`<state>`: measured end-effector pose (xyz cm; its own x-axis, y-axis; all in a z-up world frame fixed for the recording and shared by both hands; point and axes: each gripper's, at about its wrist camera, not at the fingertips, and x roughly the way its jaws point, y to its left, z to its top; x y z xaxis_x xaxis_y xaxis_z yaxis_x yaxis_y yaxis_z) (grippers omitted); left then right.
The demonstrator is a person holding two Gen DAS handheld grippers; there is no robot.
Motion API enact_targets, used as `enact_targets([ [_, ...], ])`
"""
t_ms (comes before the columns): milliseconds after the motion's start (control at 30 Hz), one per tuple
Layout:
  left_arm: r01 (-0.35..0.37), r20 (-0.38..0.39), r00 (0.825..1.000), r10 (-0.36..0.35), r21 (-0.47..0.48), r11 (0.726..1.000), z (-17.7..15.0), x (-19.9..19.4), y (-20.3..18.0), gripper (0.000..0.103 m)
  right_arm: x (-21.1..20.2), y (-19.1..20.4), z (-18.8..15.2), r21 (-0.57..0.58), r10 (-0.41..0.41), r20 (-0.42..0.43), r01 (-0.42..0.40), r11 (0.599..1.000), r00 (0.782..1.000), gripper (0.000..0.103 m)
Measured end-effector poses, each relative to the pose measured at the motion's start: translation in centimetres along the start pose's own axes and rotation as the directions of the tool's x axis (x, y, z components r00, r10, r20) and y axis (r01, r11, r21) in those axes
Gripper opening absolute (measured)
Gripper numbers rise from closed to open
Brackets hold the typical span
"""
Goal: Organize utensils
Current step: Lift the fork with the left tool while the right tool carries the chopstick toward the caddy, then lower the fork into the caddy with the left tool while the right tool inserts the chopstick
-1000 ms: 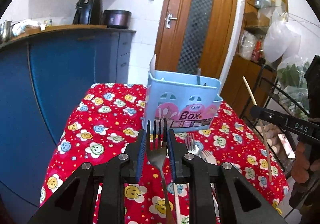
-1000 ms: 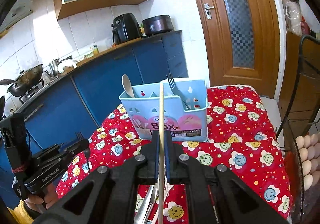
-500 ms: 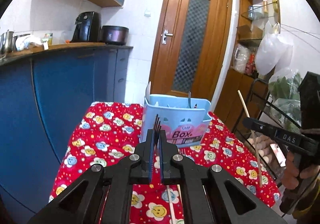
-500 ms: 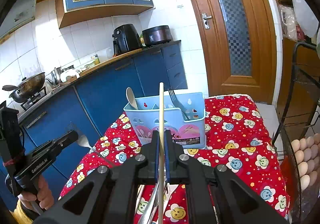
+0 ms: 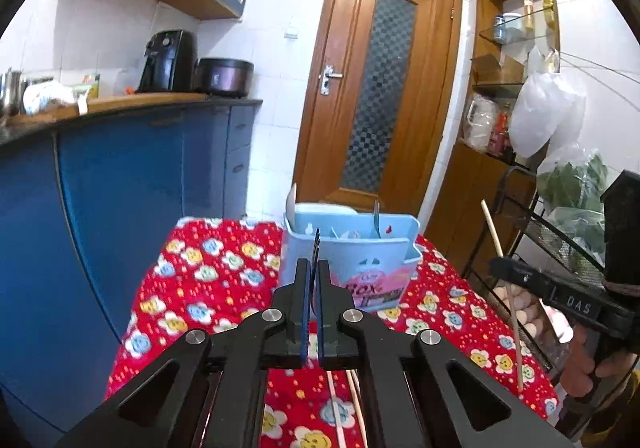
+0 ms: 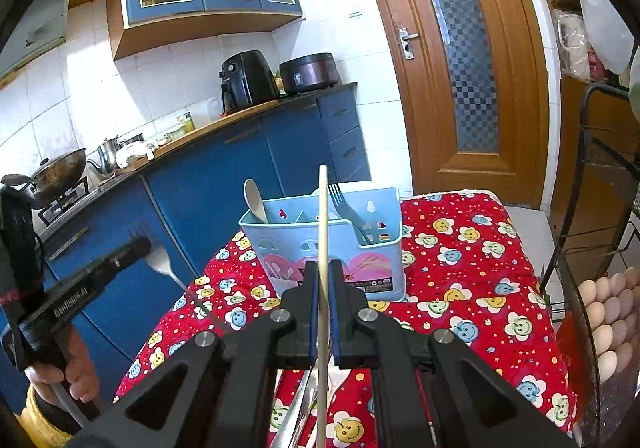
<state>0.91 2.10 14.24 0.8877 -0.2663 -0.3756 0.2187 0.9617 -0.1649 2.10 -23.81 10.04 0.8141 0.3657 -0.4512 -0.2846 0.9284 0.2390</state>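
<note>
Your left gripper [image 5: 313,268] is pinching a fork [image 5: 316,244]. The fork stands on its edge between the fingers, with its prongs pointing up. Your right gripper [image 6: 324,268] is pinching a chopstick [image 6: 322,224], and the stick pokes straight up. Both grippers are up in the air over the red cloth [image 6: 460,256] with smiley flowers. The blue box [image 6: 384,248] stands on the cloth in front of you. A spoon [image 6: 254,199] leans in its left part and another fork [image 6: 344,207] in its right part. More utensils [image 6: 304,404] lie on the cloth under your right gripper.
</note>
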Motion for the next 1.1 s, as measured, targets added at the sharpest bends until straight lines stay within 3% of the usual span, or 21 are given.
enact_targets([
  [600, -0.111, 0.165, 0.981, 0.099, 0.066, 0.992, 9.3, 1.1, -0.9, 0.002, 0.8, -1.2, 1.2, -0.001, -0.011, 0.032, 0.011, 1.0, 0.999, 0.006],
  [833, -0.166, 0.165, 0.975, 0.15, 0.09, 0.982, 11.9, 3.7, -1.0, 0.002, 1.9, -2.0, 3.1, 0.007, -0.005, 0.073, 0.005, 1.0, 0.997, 0.006],
  [1100, -0.191, 0.124, 0.977, 0.175, 0.133, 0.973, 11.6, 6.9, -1.8, 0.002, 4.2, -3.2, 6.6, 0.009, -0.024, 0.151, 0.023, 1.0, 0.988, 0.006],
])
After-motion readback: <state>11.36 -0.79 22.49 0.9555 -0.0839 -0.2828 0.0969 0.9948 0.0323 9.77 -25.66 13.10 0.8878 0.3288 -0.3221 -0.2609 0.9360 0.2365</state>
